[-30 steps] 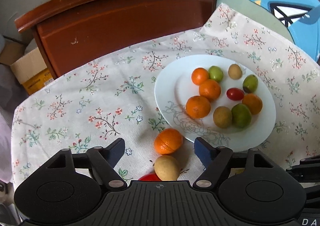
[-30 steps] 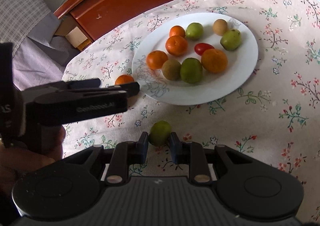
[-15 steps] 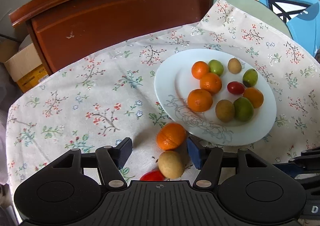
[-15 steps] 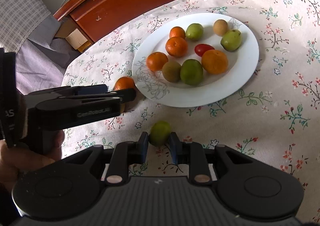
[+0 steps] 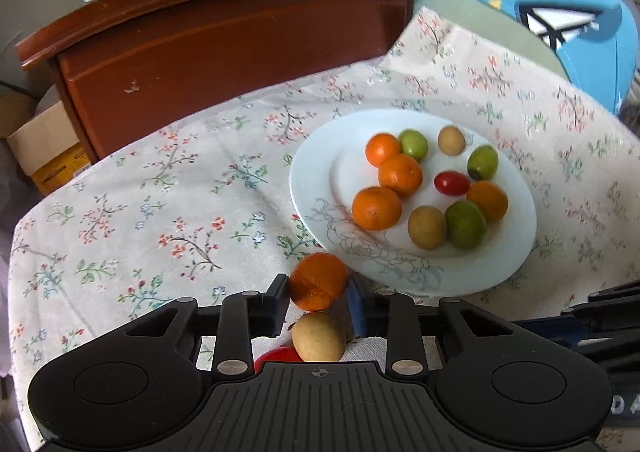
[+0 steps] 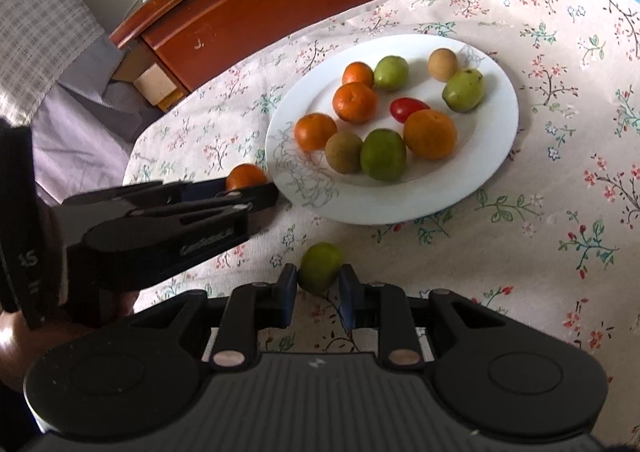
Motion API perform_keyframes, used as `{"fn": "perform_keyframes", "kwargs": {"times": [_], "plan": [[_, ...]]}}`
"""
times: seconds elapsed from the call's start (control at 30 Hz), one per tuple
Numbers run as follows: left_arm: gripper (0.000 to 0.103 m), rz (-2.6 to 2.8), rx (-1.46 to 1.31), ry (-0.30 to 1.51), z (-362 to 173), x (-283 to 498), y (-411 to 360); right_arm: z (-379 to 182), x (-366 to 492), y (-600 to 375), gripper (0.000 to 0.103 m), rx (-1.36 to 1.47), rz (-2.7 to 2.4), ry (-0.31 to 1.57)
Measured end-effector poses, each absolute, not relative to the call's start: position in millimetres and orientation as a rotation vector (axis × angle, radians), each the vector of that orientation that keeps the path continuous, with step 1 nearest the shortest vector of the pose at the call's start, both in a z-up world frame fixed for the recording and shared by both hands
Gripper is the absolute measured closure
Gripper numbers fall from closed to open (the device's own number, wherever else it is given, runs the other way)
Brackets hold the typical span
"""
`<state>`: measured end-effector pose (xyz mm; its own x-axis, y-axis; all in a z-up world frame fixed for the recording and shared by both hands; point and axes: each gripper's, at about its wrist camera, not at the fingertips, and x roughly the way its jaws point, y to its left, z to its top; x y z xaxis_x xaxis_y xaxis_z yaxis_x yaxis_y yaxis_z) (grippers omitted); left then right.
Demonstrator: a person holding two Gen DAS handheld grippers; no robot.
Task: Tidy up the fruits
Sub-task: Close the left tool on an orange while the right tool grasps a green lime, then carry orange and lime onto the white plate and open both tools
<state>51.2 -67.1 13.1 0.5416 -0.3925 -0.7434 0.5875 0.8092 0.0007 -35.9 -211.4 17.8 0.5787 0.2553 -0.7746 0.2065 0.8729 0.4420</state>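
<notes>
We see our right gripper [image 6: 318, 286] clamped on a smooth round green fruit [image 6: 320, 267] on the floral cloth [image 6: 540, 220]. Our left gripper [image 5: 318, 300], wide open a second ago, is closing its jaws around a dimpled orange [image 5: 319, 281] beside the glossy white plate [image 5: 312, 180] of fruit.

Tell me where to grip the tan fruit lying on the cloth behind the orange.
Grip the tan fruit across its narrower middle, from above; the fruit lies on its side, with the orange ahead and a red fruit close beside it.
</notes>
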Motion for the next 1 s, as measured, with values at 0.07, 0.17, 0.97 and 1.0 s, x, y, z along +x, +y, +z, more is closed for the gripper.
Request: {"fn": "perform_keyframes", "kwargs": {"times": [0.07, 0.17, 0.97, 1.0], "plan": [[0.074, -0.582, 0.233, 0.803, 20, 50, -62, 20, -35, -214, 0.080, 0.543, 0.033, 0.952], [0.074, -0.575, 0.202, 0.777, 32, 46, -54, 25, -34, -218, 0.080, 0.561, 0.041, 0.928], [0.074, -0.639, 0.017, 0.633, 109, 49, -62, 113, -21, -286, 0.080, 0.594, 0.040, 0.625], [0.074, -0.637, 0.011, 0.635, 110, 52, -62, 113, -19, -290, 0.080, 0.596, 0.035, 0.617]]}}
